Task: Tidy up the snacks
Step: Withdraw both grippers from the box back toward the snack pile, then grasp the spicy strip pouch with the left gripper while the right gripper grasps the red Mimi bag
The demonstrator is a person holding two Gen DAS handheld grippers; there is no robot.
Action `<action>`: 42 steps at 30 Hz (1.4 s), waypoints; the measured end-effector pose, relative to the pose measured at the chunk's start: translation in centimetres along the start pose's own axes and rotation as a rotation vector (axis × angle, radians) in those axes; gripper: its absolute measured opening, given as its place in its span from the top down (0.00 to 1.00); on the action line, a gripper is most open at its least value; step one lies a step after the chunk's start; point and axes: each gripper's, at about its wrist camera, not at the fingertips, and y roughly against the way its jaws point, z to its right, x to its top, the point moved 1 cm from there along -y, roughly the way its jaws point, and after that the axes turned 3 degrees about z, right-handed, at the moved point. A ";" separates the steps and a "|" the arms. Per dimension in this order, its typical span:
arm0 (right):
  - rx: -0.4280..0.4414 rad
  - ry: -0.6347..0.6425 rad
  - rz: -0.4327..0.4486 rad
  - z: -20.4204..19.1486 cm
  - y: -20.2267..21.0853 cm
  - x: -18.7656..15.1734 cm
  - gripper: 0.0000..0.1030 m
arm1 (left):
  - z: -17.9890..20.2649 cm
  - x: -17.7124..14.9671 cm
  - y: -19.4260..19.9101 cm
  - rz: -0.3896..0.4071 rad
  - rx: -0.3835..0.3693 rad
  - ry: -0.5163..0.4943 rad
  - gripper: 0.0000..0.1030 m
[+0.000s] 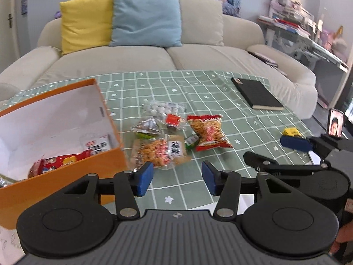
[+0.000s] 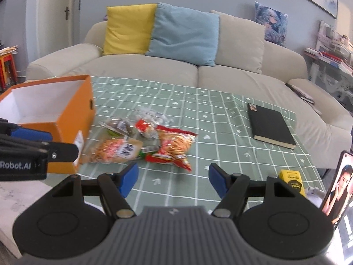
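A green checked tablecloth covers the low table in front of a cream fabric sofa carrying a yellow cushion and a pale blue cushion. A black hardcover notebook lies flat toward the far right of the cloth, well apart from the snacks. Near the right edge sit a small yellow box and an upright phone with a face on its screen.

An open orange cardboard box with a white interior stands at the left of the table; inside it lie a red snack packet and a white-labelled packet. Just beside the box, in the middle of the cloth, a loose pile of snacks remains: a red bag of crunchy sticks, a clear bag of orange crackers with a white label, a clear bag of small white sweets and a few smaller wrapped pieces touching one another.

The left gripper hovers just in front of the pile, close to the box's near corner, its blue pads spread apart with nothing between them. The right gripper hangs above bare cloth near the red bag, jaws likewise wide and empty. Nothing lies between either gripper and the pile.
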 end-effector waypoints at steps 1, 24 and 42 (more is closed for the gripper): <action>-0.001 -0.003 -0.002 0.2 -0.2 0.1 0.34 | 0.1 0.1 -0.2 -0.002 -0.005 -0.010 0.35; 0.119 -0.035 -0.129 1.0 -10.6 2.2 0.38 | 3.7 0.3 -10.1 -0.214 0.109 -0.615 0.24; 0.144 -0.099 -0.203 1.3 -15.3 2.0 0.54 | 3.6 -1.7 -14.0 -0.218 0.217 -0.761 0.41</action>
